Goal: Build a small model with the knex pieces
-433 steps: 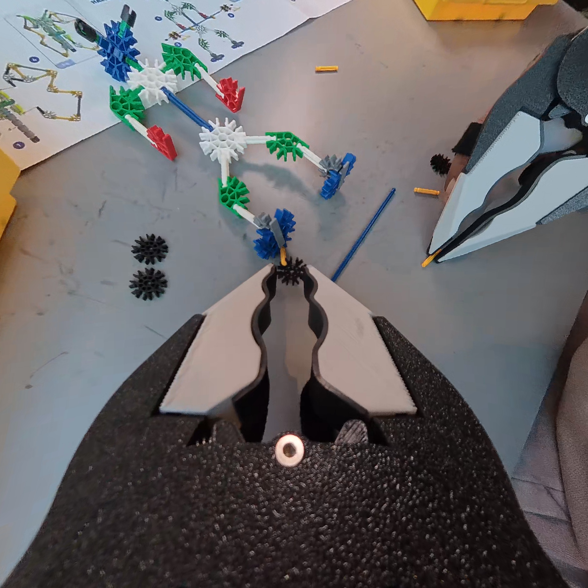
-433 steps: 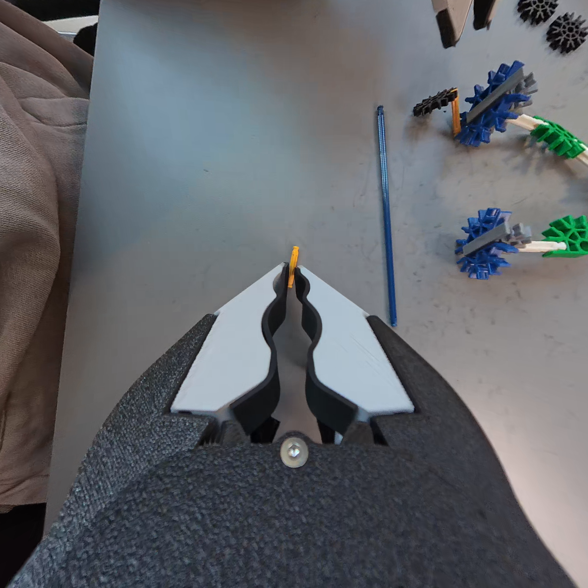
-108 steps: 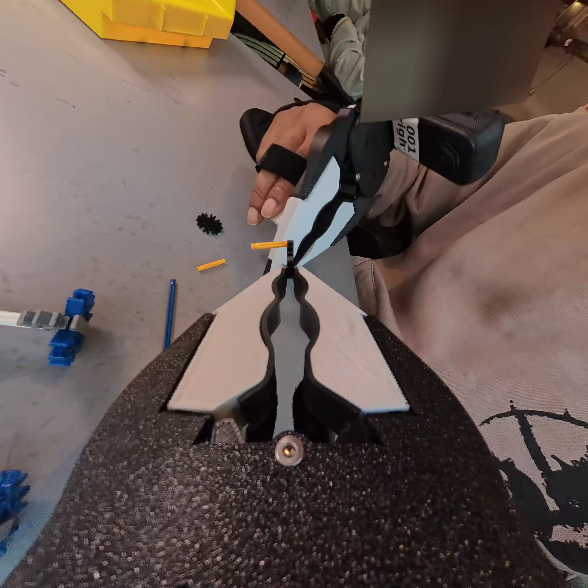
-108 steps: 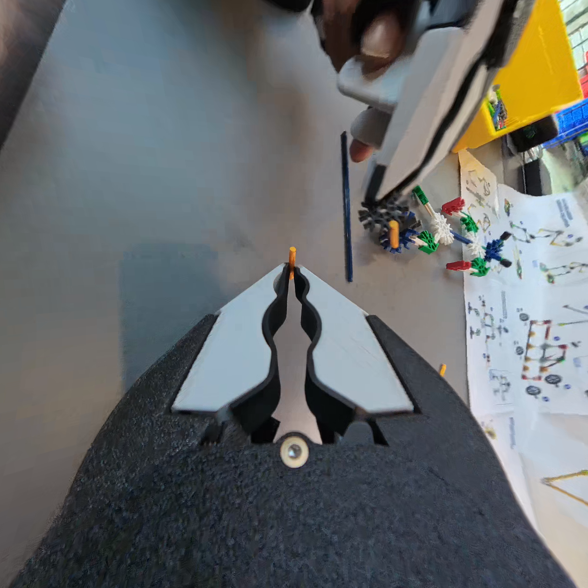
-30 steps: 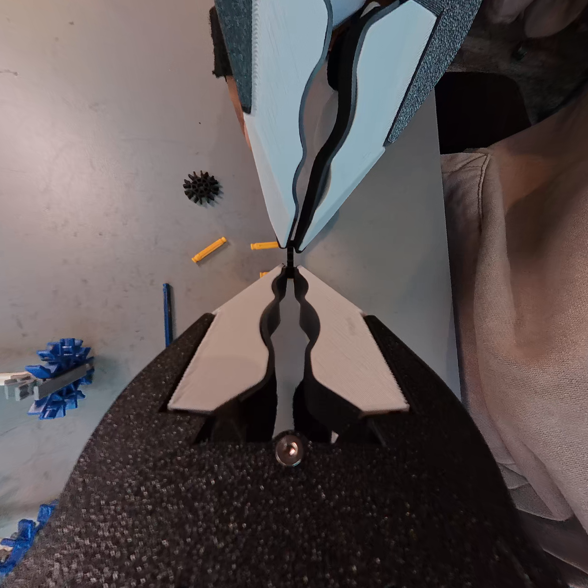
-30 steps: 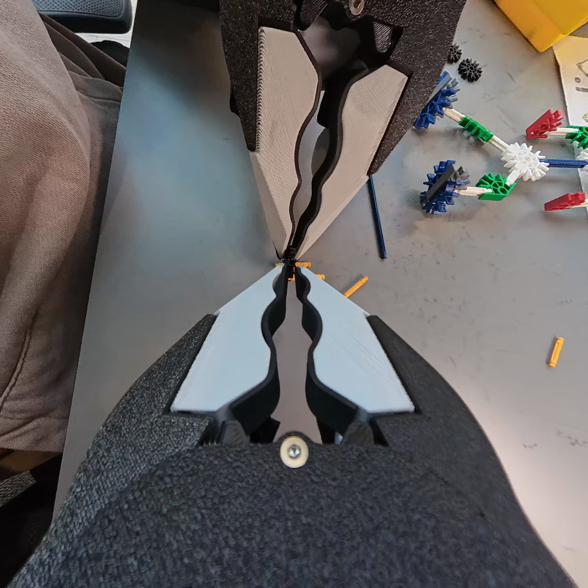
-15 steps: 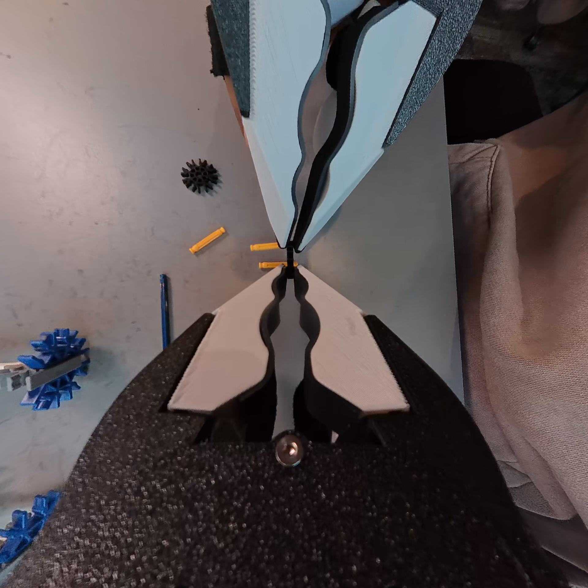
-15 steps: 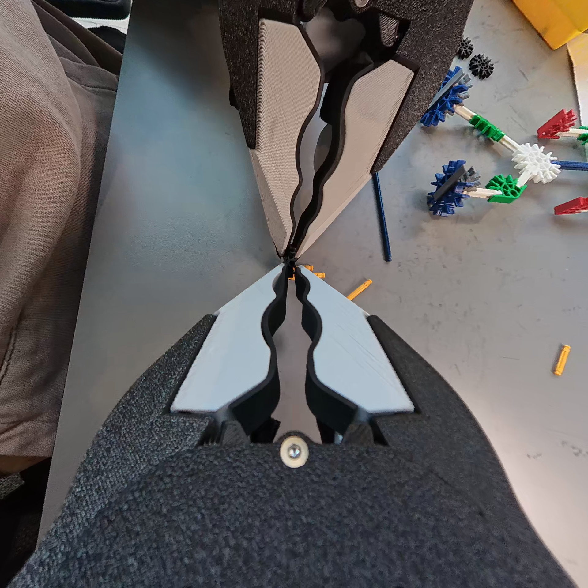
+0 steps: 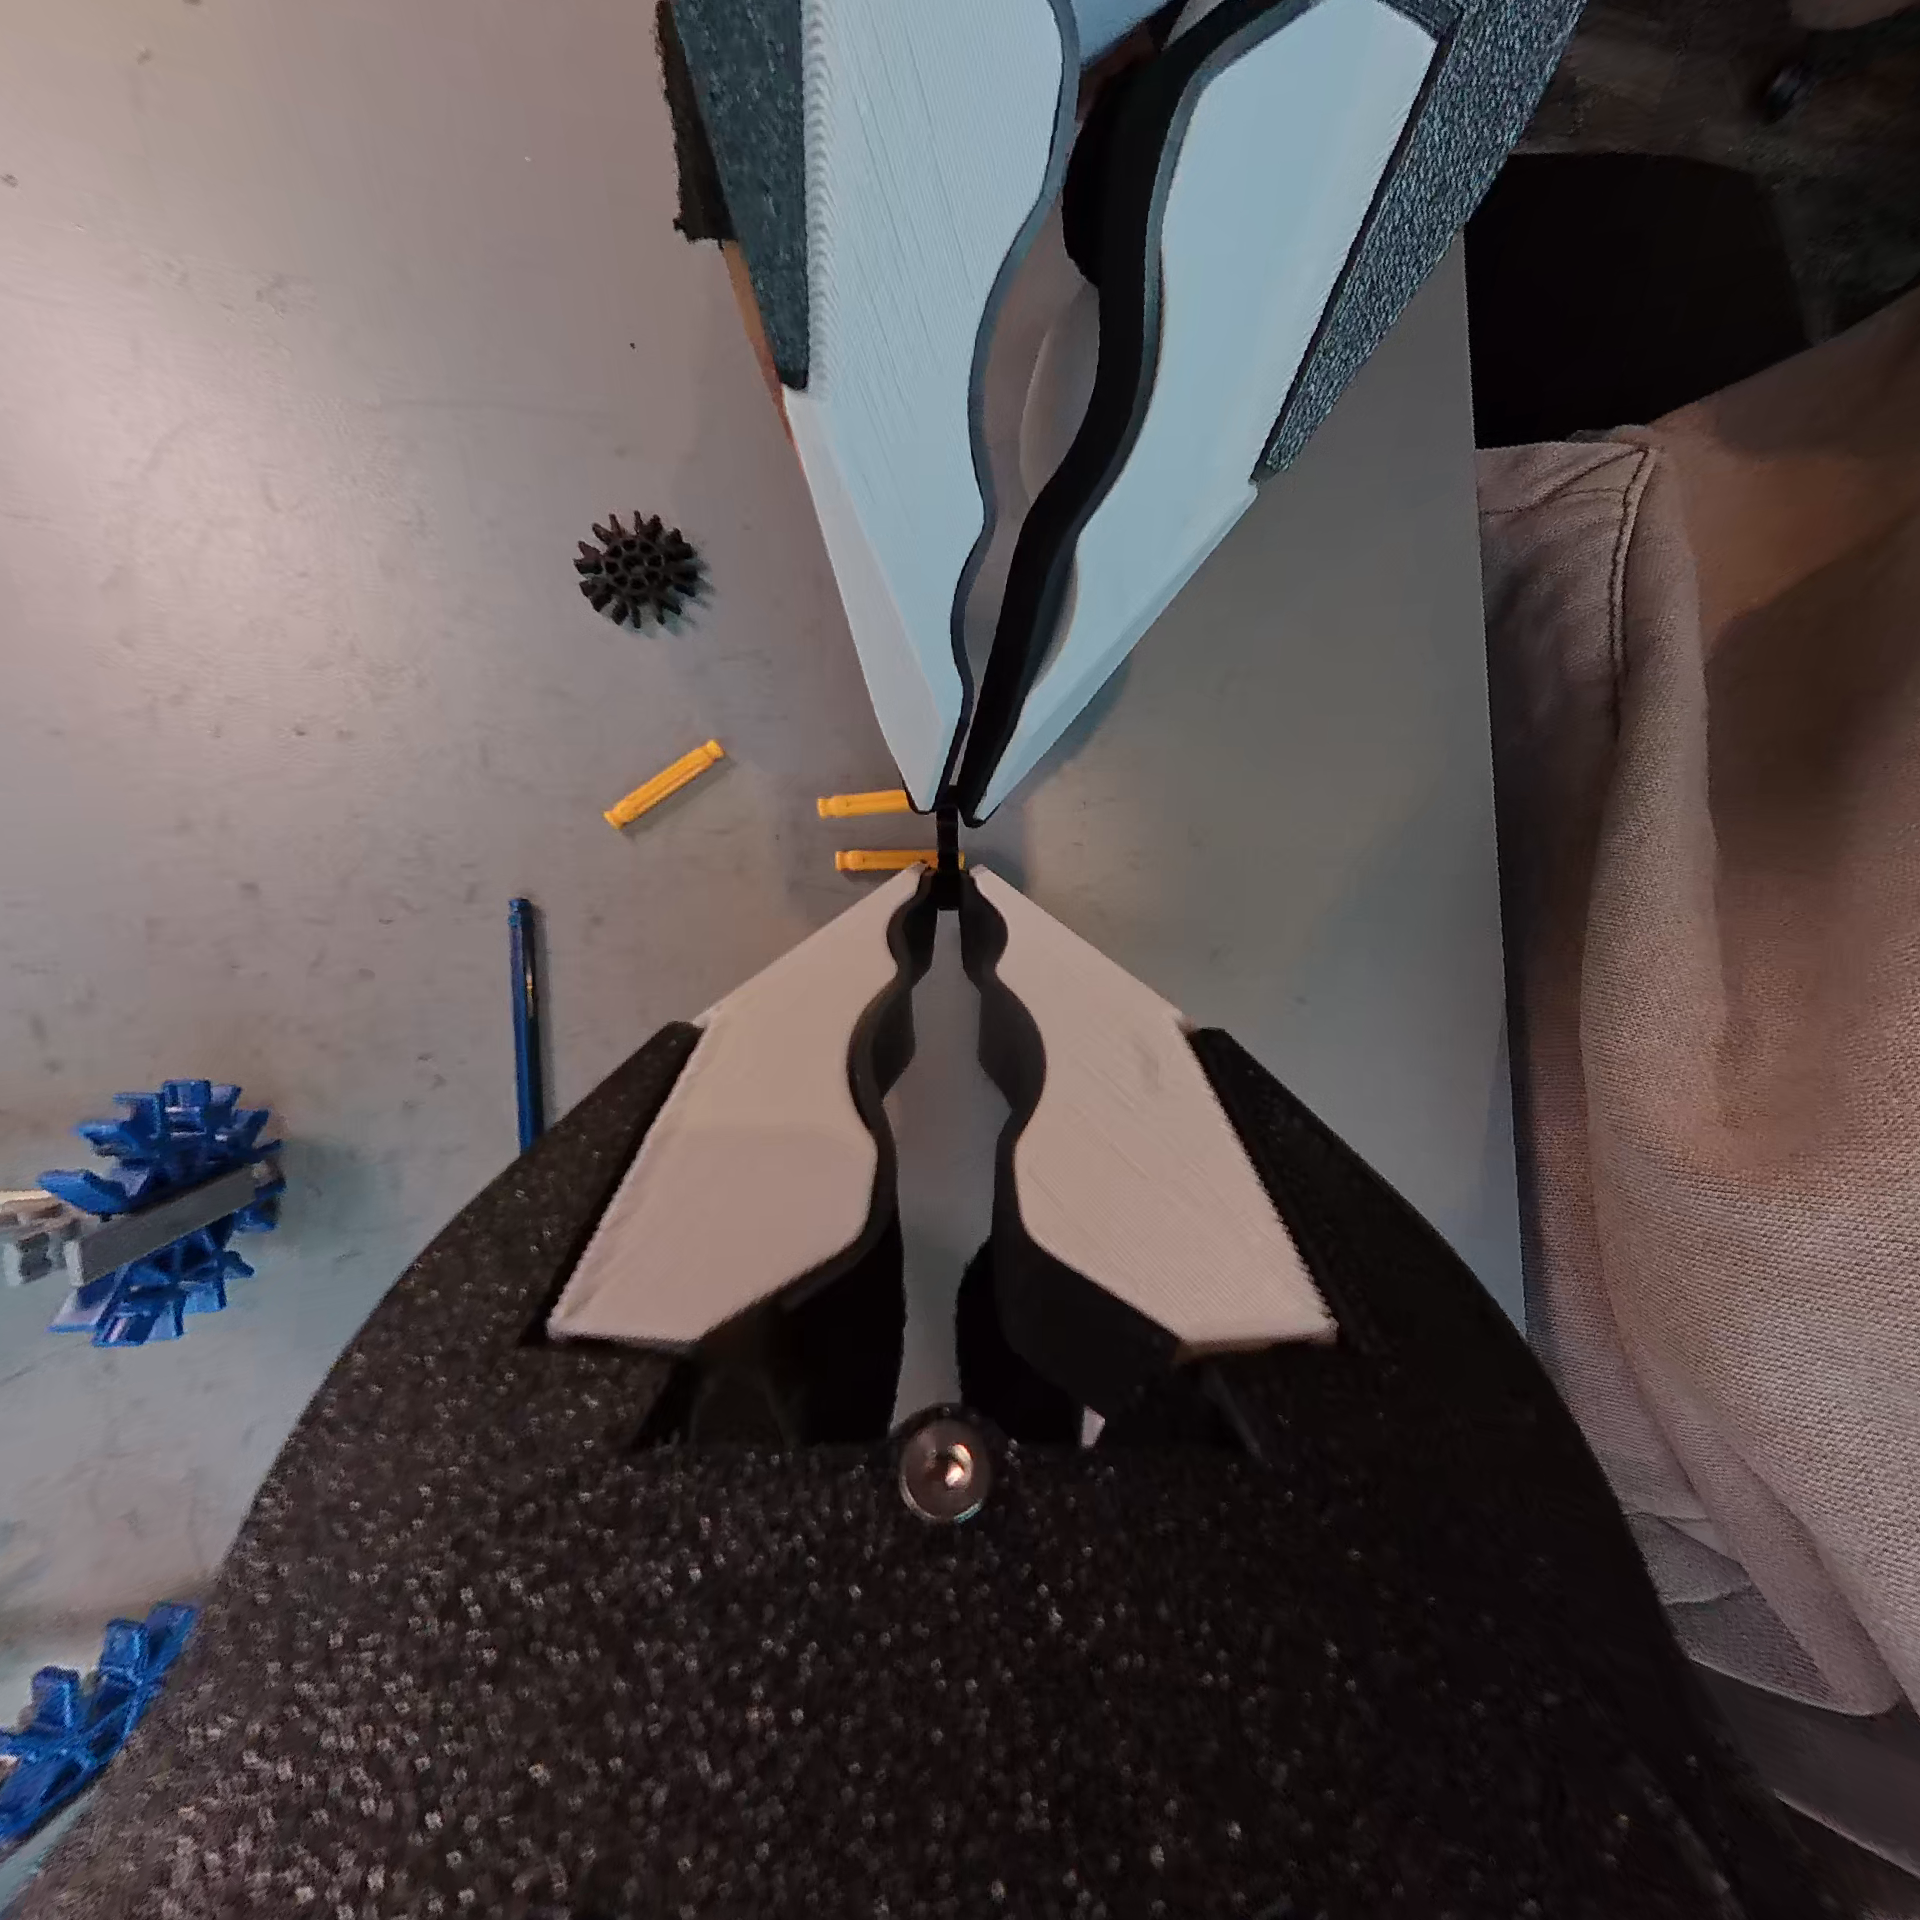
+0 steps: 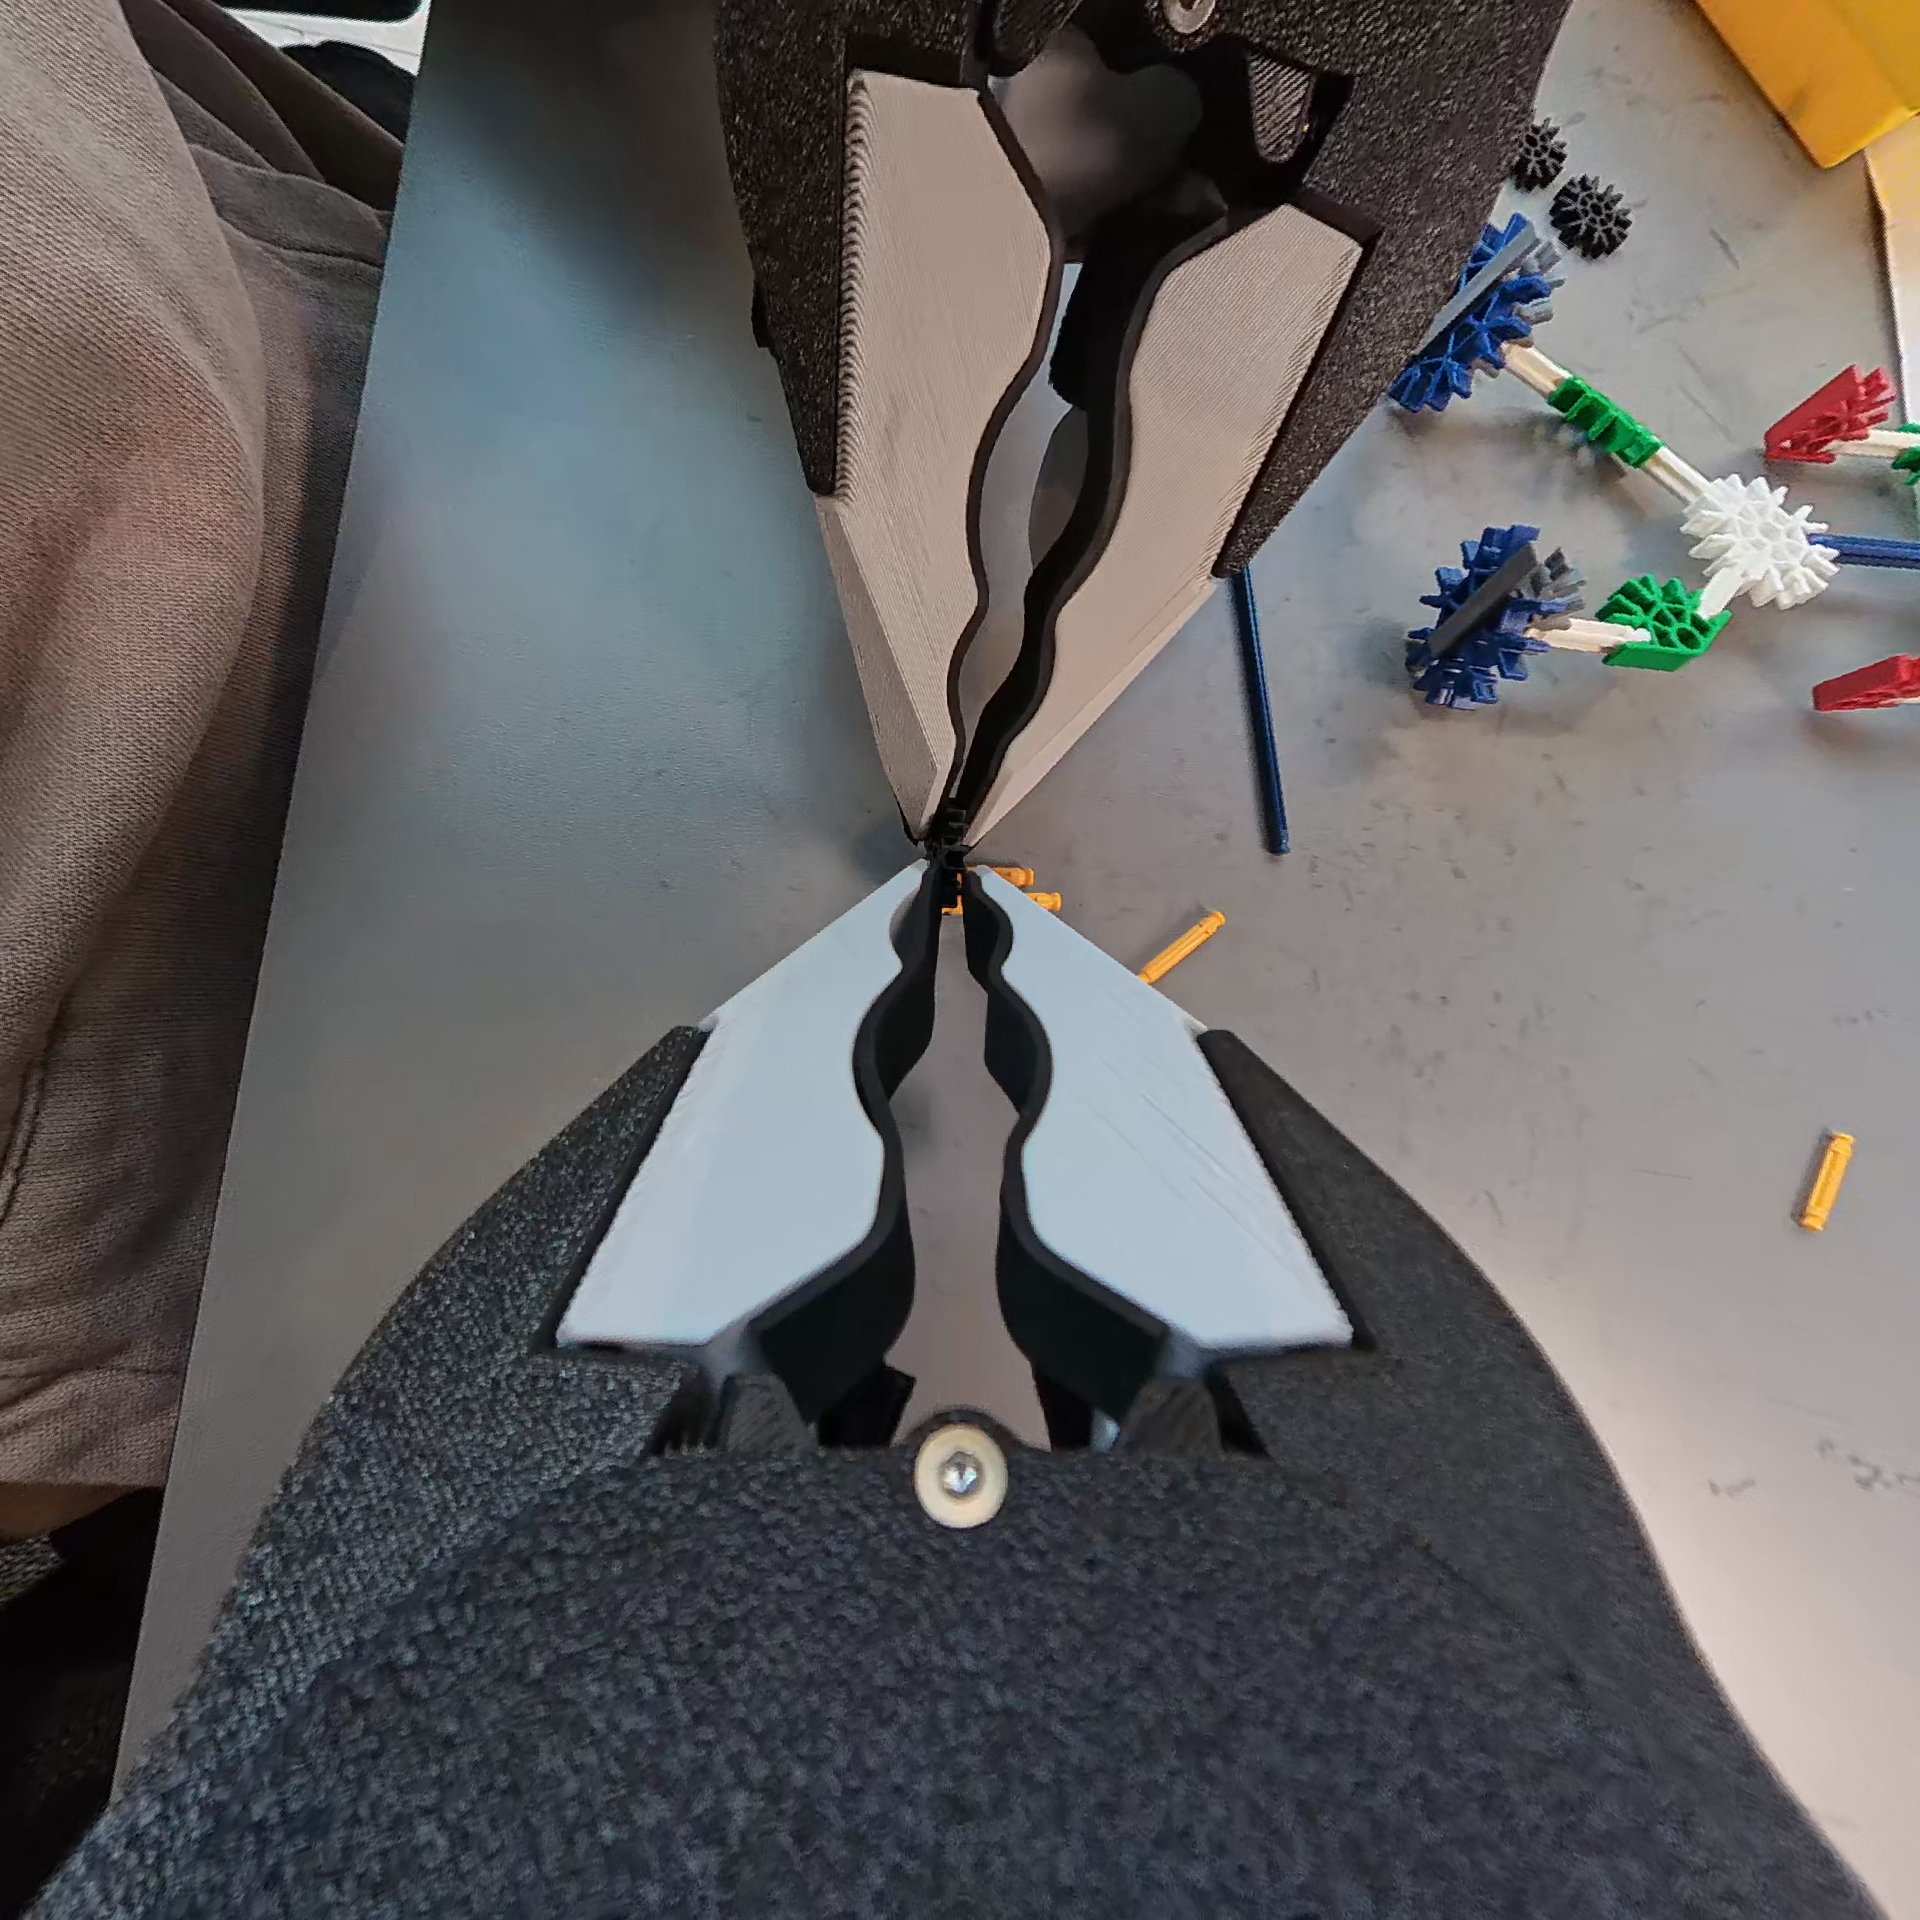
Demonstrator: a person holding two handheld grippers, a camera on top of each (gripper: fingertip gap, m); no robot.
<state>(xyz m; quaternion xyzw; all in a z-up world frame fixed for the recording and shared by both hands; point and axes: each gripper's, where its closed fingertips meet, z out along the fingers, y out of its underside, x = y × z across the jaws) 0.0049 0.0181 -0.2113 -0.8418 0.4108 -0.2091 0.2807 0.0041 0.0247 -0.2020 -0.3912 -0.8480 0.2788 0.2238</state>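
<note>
A grey table (image 10: pixel 582 540) is seen beneath a part-built toy model (image 10: pixel 1621 540); the left gripper (image 9: pixel 943 883) and right gripper (image 10: pixel 948 883) are met tip to tip, both clenched on one small black connector (image 9: pixel 948 844); loose yellow pegs (image 9: pixel 665 781) are left lying nearby.

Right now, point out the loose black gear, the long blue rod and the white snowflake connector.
loose black gear (image 9: pixel 636 569): left wrist view, its hub.
long blue rod (image 10: pixel 1259 717): right wrist view, mid-shaft.
white snowflake connector (image 10: pixel 1754 540): right wrist view, its centre.

Soft, even overhead light falls on the grey tabletop (image 9: pixel 312 312), with faint shadows and no glare. Wide-angle lenses bend the edges; focus is mostly sharp, slightly soft near the frame borders.
</note>
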